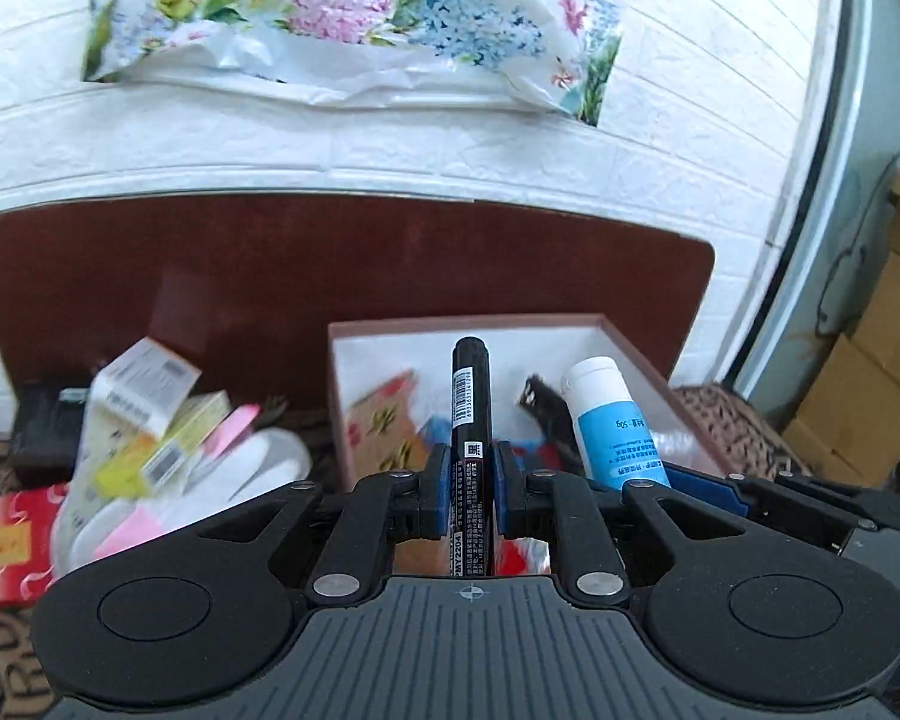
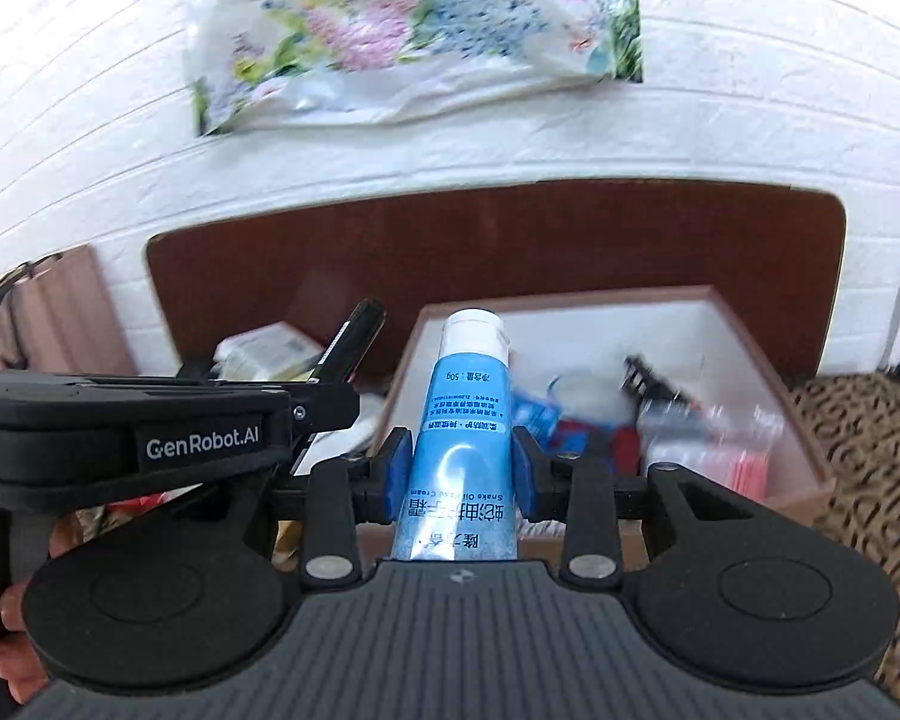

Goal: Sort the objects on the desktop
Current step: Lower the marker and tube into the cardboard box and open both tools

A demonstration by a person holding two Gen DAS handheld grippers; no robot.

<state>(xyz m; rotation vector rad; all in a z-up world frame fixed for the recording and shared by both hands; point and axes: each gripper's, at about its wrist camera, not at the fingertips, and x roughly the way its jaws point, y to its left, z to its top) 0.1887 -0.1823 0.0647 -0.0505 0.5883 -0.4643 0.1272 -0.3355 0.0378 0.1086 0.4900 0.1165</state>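
My left gripper (image 1: 471, 468) is shut on a black marker pen (image 1: 470, 396), which points forward over the near edge of a brown box with a white inside (image 1: 642, 354). My right gripper (image 2: 462, 468) is shut on a blue tube of hand cream with a white cap (image 2: 471, 384), held above the same box (image 2: 744, 348). In the left wrist view the tube (image 1: 606, 414) shows at the right, with the right gripper under it. In the right wrist view the left gripper's body (image 2: 150, 420) and the marker (image 2: 357, 336) lie to the left.
The box holds blurred packets, a dark clip and red and blue items (image 2: 600, 420). Left of it lies a pile of small cartons, pink notes and a white bag (image 1: 168, 438), plus a red packet (image 1: 12, 540). A dark brown board (image 1: 342, 264) leans on the white brick wall. Cardboard boxes (image 1: 870, 360) stand at the right.
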